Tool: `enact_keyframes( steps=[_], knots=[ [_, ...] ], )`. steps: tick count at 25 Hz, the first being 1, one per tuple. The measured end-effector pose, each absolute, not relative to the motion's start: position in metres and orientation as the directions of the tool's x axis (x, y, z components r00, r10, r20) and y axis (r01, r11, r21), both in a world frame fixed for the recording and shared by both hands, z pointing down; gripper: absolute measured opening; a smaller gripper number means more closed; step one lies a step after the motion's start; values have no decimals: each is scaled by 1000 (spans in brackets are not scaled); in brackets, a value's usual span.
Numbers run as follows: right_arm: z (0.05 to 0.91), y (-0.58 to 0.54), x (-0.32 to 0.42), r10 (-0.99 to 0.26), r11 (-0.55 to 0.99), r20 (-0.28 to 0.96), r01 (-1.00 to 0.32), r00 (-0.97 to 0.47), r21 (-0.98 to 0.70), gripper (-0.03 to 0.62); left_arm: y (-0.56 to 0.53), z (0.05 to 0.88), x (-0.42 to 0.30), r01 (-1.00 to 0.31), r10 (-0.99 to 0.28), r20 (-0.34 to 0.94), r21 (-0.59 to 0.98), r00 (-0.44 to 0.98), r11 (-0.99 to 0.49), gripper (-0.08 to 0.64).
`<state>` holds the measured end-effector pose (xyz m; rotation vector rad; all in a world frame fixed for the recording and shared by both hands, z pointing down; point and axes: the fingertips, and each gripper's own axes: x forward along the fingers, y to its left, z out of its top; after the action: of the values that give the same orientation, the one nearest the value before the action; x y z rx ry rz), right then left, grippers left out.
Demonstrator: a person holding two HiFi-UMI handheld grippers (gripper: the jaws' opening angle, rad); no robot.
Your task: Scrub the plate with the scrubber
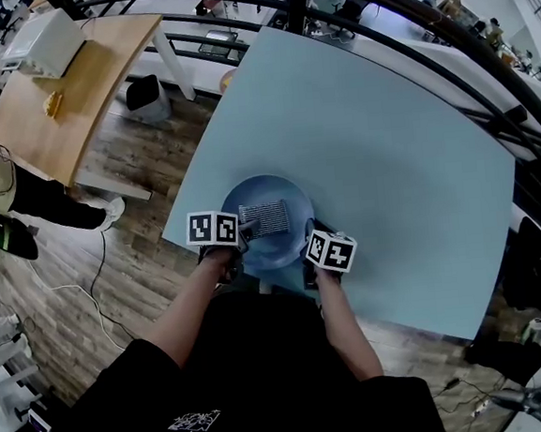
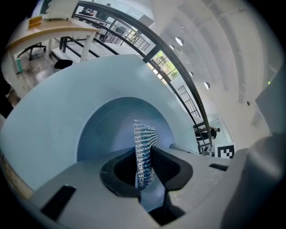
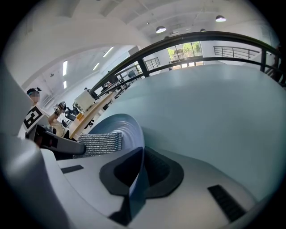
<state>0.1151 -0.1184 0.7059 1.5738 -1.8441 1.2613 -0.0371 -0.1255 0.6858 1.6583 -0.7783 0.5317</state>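
Left tool (image 2: 145,169) clenched on scrubber (image 2: 144,150), pinching its near edge. The scrubber stands on edge between the jaws in the left gripper view. In the head view it lies flat over the middle of the plate (image 1: 275,248). Can't tell if it touches the plate surface.

Right tool (image 3: 138,174) clamped on the plate's near-right rim, which runs thin between the two dark pads. Plate looks tilted up in the right gripper view, far side raised.

Plate is blue and round, near the front edge of the light blue desk (image 1: 388,162), just in front of the person. The tools sit at the plate's left and right sides with the scrubber between them. Both forearms reach in from below.

A wooden table (image 1: 81,95) stands well off to the upper left, a dark railing (image 1: 445,63) curves behind the desk, and a person (image 1: 4,187) is at the left edge on the wood floor.
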Motion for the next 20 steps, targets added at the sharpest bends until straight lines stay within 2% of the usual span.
enact_keyframes(
  steps=[10,11,13,20],
  knots=[
    [702,-118,117,-560,18,766,-930,-314,-368,20,-125,674,-44,-687,-312,643,725,700,-49,87],
    [701,-118,117,-564,27,762,-929,-319,-369,28,-124,673,-45,-684,-321,637,728,701,-48,87],
    [698,-116,119,-567,34,761,-932,-316,-361,84,-122,670,-50,-674,-338,625,737,703,-39,87],
    [677,-107,131,-581,65,750,-936,-317,-346,100,-119,650,-55,-606,-407,548,795,731,-18,86]
  ],
)
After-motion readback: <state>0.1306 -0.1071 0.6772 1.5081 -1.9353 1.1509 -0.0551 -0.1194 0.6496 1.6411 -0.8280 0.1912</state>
